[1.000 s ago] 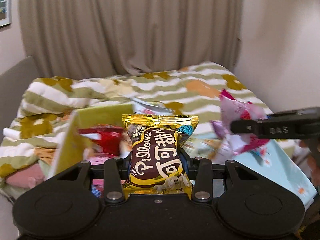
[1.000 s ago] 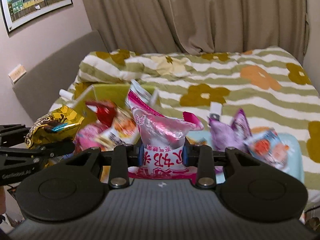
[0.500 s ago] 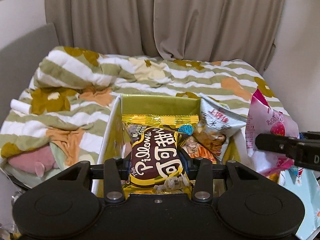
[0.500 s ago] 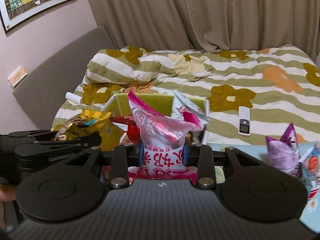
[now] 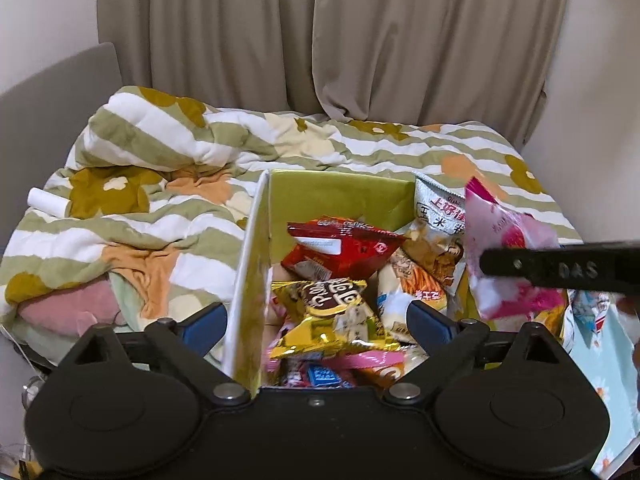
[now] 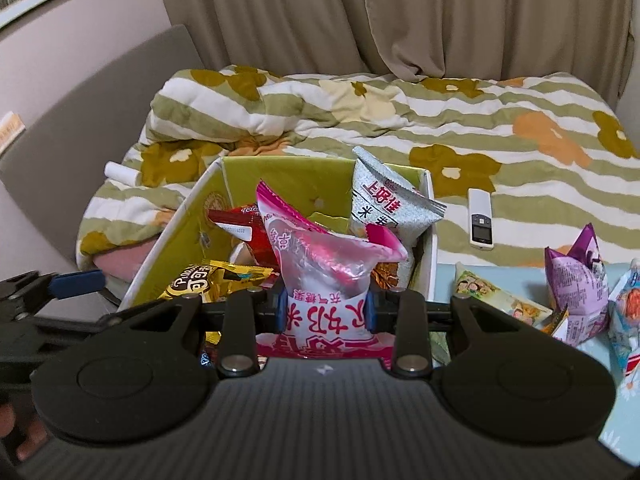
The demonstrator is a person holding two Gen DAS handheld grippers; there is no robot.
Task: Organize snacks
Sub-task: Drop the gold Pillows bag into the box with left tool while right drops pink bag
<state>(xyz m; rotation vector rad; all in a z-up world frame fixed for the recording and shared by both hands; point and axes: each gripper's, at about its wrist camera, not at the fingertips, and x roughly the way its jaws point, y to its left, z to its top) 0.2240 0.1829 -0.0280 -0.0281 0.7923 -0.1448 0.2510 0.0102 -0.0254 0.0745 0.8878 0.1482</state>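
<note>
Yellow-green box (image 5: 340, 196), gold-and-brown packet (image 5: 332, 316), pink-and-white bag (image 6: 320, 280), green-and-white striped, flowered quilt (image 5: 160, 152).

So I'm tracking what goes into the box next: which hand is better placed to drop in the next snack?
Right. The right gripper is shut on the pink bag just above the green box. The left gripper is opening, its gold packet already lying among the snacks.

Glossy foil packet (image 5: 334, 320), seemingly cardboard box (image 5: 248, 280)

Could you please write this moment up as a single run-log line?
left gripper: jaws opening, gold Pillows pack lying free in green box | right gripper: shut on pink bag over box | loose snacks remain outside
</note>
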